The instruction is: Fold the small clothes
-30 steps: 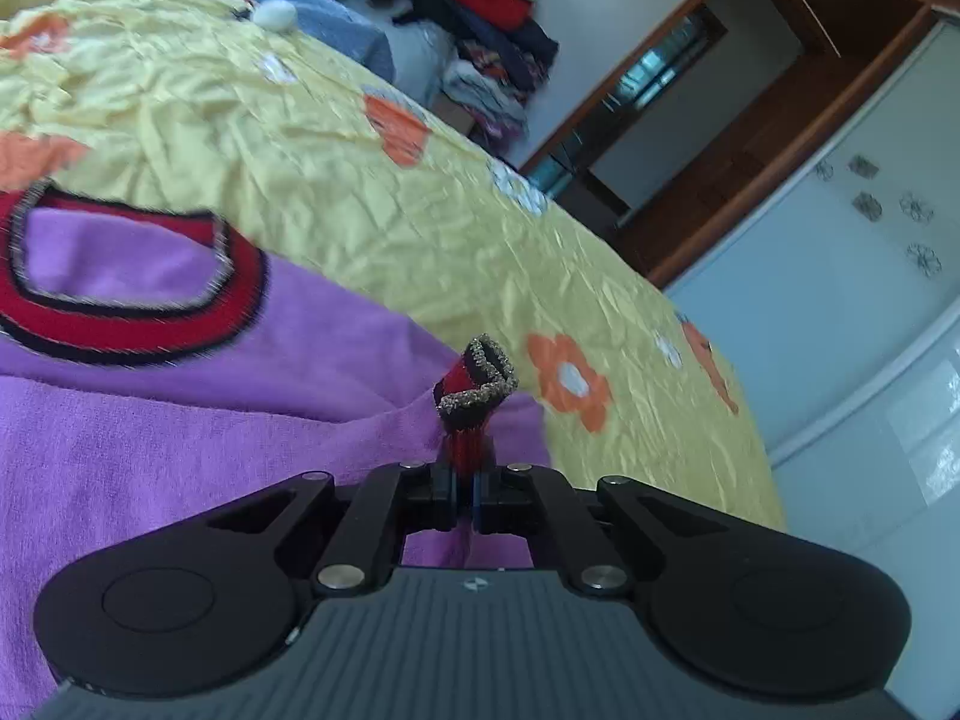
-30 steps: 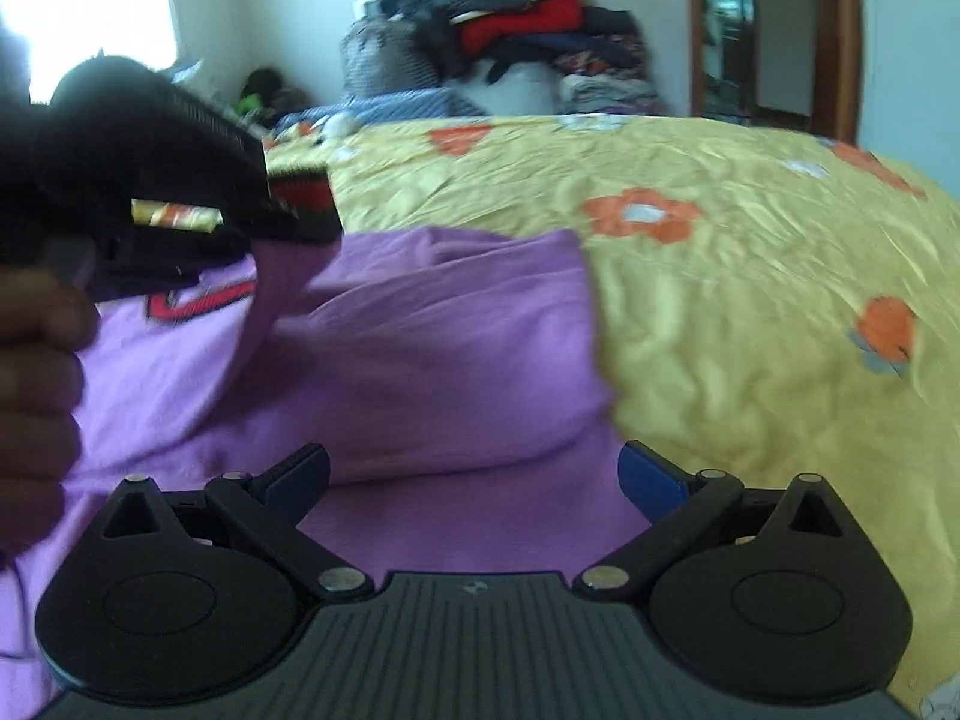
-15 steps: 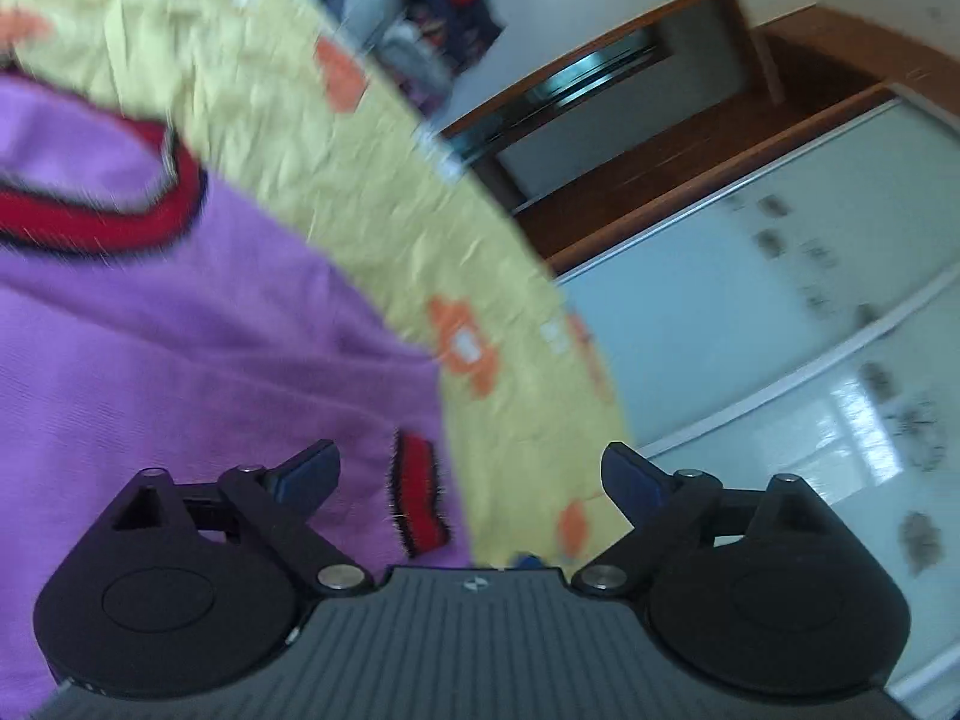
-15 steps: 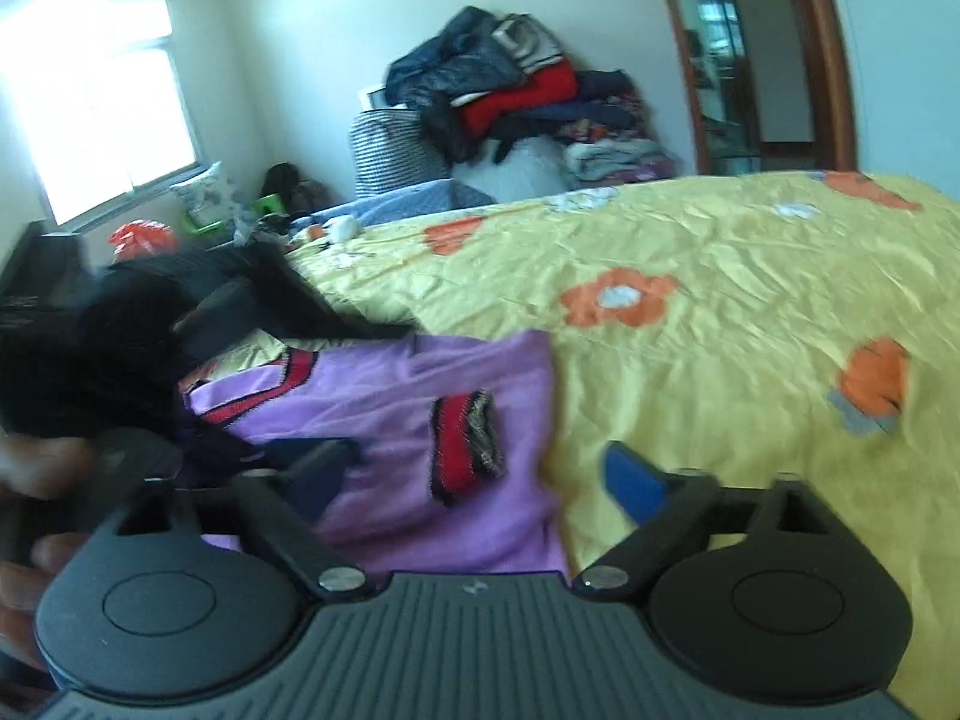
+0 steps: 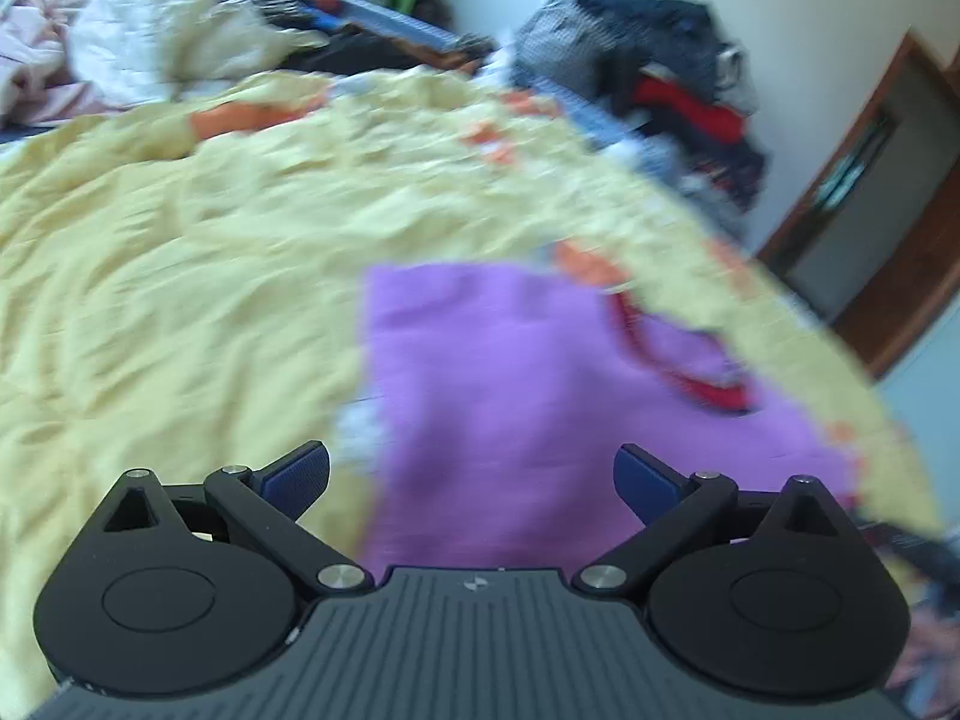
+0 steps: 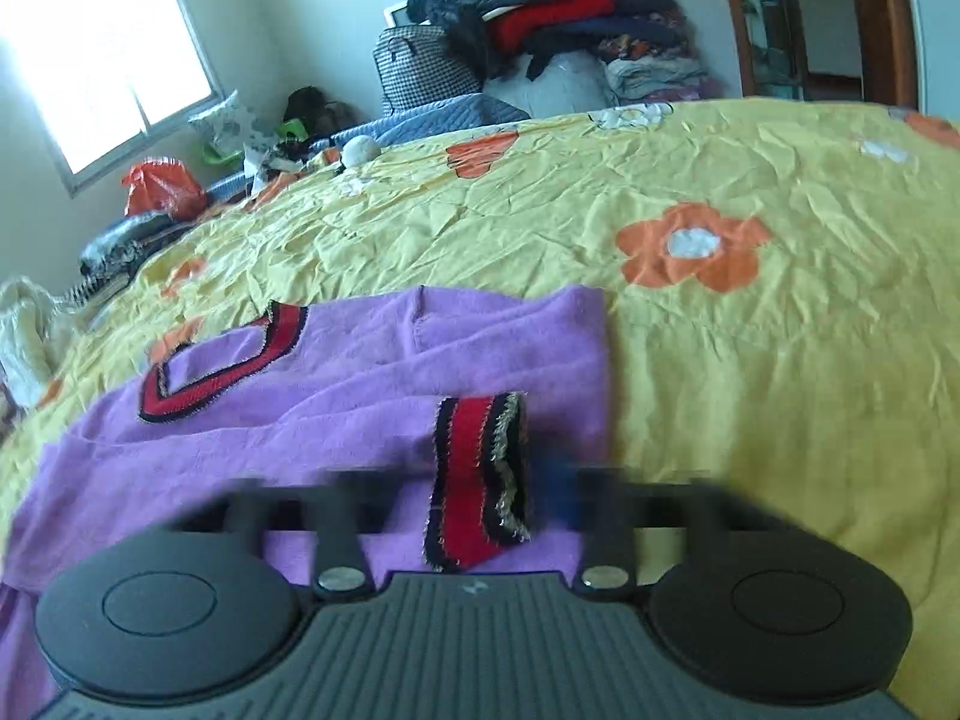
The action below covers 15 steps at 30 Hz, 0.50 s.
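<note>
A small purple sweater (image 6: 336,420) with a red-and-black collar (image 6: 222,366) lies flat on the yellow flowered bedsheet (image 6: 720,390). One sleeve is folded over its body, and the red striped cuff (image 6: 477,474) rests on top. My right gripper (image 6: 480,495) is smeared by motion, its jaws closing to shut on that cuff. In the left wrist view the sweater (image 5: 540,372) and its collar (image 5: 678,360) are blurred. My left gripper (image 5: 472,468) hovers over the sweater's near edge, jaws opening wide with nothing between them.
A heap of dark and red clothes (image 6: 540,18) sits past the far side of the bed, beside a wooden door frame (image 5: 870,192). White bedding (image 5: 156,36) and an orange bag (image 6: 162,186) lie near the window (image 6: 102,54). The sheet (image 5: 180,300) stretches left of the sweater.
My left gripper let go of the red cuff, opened and swung away across the bed. The sleeve dropped onto the sweater. My right gripper moved up to the cuff and closed.
</note>
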Motion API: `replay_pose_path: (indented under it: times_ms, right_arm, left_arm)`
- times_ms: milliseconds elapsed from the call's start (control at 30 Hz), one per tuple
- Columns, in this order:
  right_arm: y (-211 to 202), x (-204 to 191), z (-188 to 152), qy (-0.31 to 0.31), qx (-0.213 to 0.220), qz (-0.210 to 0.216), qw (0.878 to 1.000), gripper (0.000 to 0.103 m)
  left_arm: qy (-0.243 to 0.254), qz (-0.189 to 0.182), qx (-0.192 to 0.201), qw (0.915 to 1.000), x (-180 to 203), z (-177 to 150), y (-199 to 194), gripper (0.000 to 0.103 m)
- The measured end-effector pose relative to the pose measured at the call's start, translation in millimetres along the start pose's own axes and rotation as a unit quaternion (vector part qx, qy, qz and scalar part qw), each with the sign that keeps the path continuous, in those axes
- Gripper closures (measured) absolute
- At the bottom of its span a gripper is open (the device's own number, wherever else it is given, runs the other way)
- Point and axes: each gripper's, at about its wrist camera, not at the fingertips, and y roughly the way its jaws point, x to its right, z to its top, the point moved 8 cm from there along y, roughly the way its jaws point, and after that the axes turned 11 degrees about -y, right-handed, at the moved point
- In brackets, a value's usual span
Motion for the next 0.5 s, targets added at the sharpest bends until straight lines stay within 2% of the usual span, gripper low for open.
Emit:
replay_pose_path:
  times_ms: [33,67,133,200,233,300,333,367,433,467,500]
  right_arm:
    - [-1.7,0.7,2.7,0.005,0.006,0.008,1.000,0.098]
    - [-6.5,1.3,5.3,0.006,0.015,0.010,1.000,0.099]
    - [-19.4,1.4,12.6,0.001,0.029,0.008,1.000,0.099]
    - [-30.6,3.4,17.8,-0.019,0.038,-0.013,0.999,0.099]
    - [-29.2,7.1,17.2,-0.024,0.030,-0.024,0.999,0.099]
    - [-13.9,12.8,6.3,-0.044,-0.013,-0.036,0.998,0.099]
    - [-7.2,13.8,1.2,-0.056,-0.034,-0.039,0.997,0.096]
    - [-9.1,14.4,2.3,-0.057,-0.026,-0.043,0.997,0.093]
    - [-22.7,12.2,10.0,-0.071,-0.006,-0.095,0.993,0.056]
    - [-33.2,3.4,15.3,-0.085,0.028,-0.093,0.992,0.056]
    - [-41.0,-10.3,18.7,-0.096,0.052,-0.060,0.992,0.057]
  left_arm:
    - [0.011,0.019,-0.007,0.9997,-7.4,-2.5,7.0,0.008]
    - [0.038,0.032,0.009,0.9987,-9.8,-2.9,5.5,0.006]
    - [0.089,0.081,0.013,0.9927,-7.5,-6.3,9.2,0.008]
    - [0.089,0.100,0.017,0.9908,-14.2,-6.3,10.0,0.008]
    - [0.084,0.110,0.021,0.9901,-14.6,-2.7,7.0,0.009]
    - [0.095,0.132,0.055,0.9851,-6.7,7.5,-6.5,0.012]
    - [0.103,0.119,0.071,0.9850,5.2,11.7,-14.9,0.011]
    - [0.108,0.092,0.079,0.9868,19.7,12.8,-22.3,0.007]
    - [0.114,0.038,0.082,0.9894,49.3,12.4,-28.4,0.005]
    - [0.117,0.009,0.077,0.9900,64.0,8.9,-27.2,0.003]
    - [0.120,-0.019,0.063,0.9905,77.4,2.1,-22.0,0.003]
